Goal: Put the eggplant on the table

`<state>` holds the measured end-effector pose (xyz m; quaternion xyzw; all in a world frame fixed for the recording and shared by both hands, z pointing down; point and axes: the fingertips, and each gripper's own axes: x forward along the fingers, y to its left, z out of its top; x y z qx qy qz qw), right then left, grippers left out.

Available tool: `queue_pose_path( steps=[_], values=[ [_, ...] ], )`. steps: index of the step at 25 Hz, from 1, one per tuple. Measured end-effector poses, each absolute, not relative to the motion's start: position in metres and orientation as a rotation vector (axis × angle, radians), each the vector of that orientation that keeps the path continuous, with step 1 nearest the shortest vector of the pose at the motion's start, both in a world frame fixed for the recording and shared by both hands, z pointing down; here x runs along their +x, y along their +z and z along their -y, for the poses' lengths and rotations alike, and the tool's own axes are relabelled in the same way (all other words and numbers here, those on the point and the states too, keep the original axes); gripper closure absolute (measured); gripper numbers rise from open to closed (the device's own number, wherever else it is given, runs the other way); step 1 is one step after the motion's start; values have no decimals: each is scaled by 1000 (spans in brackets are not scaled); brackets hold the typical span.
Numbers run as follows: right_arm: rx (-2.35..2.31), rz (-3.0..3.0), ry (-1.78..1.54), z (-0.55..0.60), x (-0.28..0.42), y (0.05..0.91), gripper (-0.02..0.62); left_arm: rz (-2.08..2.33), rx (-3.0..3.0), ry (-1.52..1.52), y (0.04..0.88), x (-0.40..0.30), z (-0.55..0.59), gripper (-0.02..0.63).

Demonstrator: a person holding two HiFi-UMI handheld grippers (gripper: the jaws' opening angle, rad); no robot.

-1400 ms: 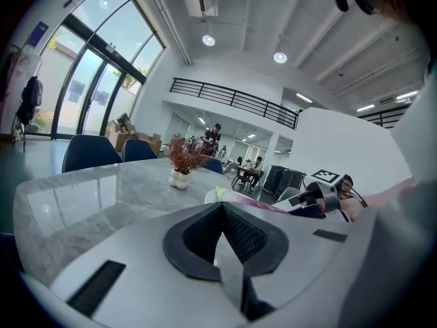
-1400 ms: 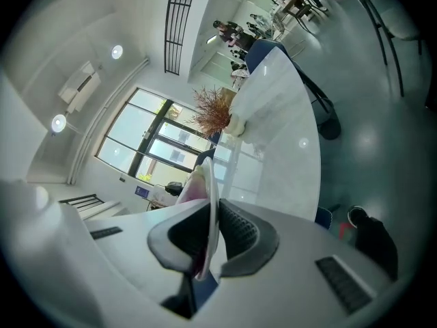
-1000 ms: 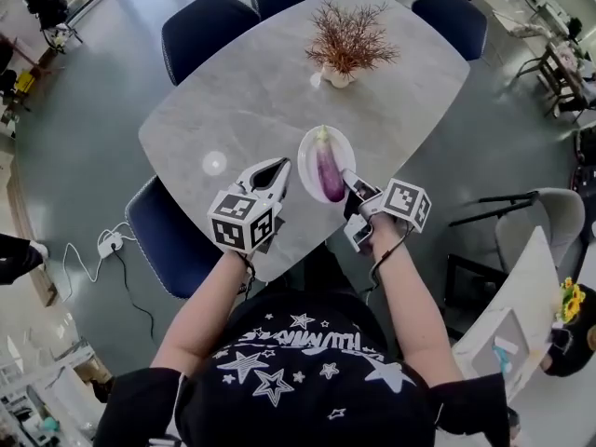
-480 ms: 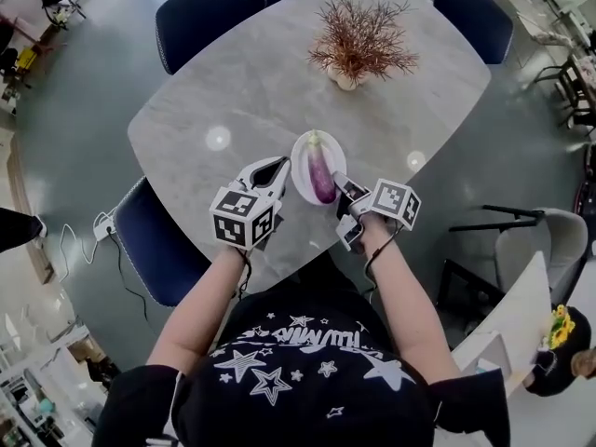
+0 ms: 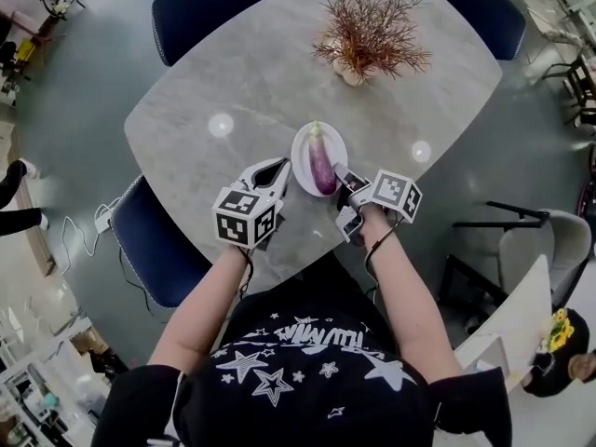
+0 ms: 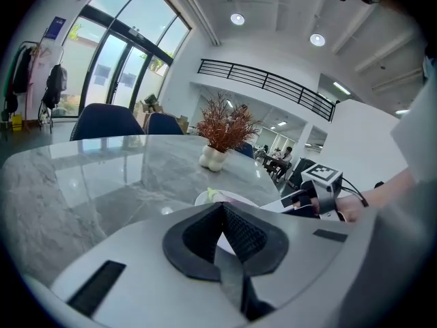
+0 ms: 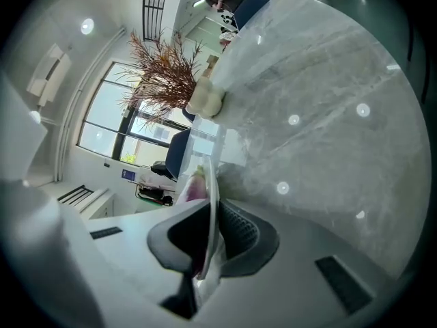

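The right gripper (image 5: 345,182) is clamping the near rim of the white plate (image 5: 300,149), probably so that the eggplant (image 5: 322,164) lying on it is riding unsqueezed. Just left of the plate, the left gripper (image 5: 275,169) is hovering with its jaws together and empty. Beyond the plate, a vase of dried branches (image 5: 368,40) is standing on the marble table (image 5: 242,82).

Left hand-held gripper (image 5: 277,167) closed, empty; right hand-held gripper (image 5: 341,178) clamped on plate (image 5: 302,153) rim.

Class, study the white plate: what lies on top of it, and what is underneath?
A purple eggplant lies lengthwise on the plate. The right gripper clamps its near rim. Below is the marble table; the plate covers that spot, so contact cannot be seen.
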<state>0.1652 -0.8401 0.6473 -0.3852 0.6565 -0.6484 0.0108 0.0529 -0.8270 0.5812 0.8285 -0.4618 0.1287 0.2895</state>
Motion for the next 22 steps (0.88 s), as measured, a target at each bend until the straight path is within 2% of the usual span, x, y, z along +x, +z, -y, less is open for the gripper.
queue_pose_path(
  steps=[22],
  values=[
    [-1433,-2083,-2043,842,168,669,563,1239,2198,327,584,47,826,598]
  ],
)
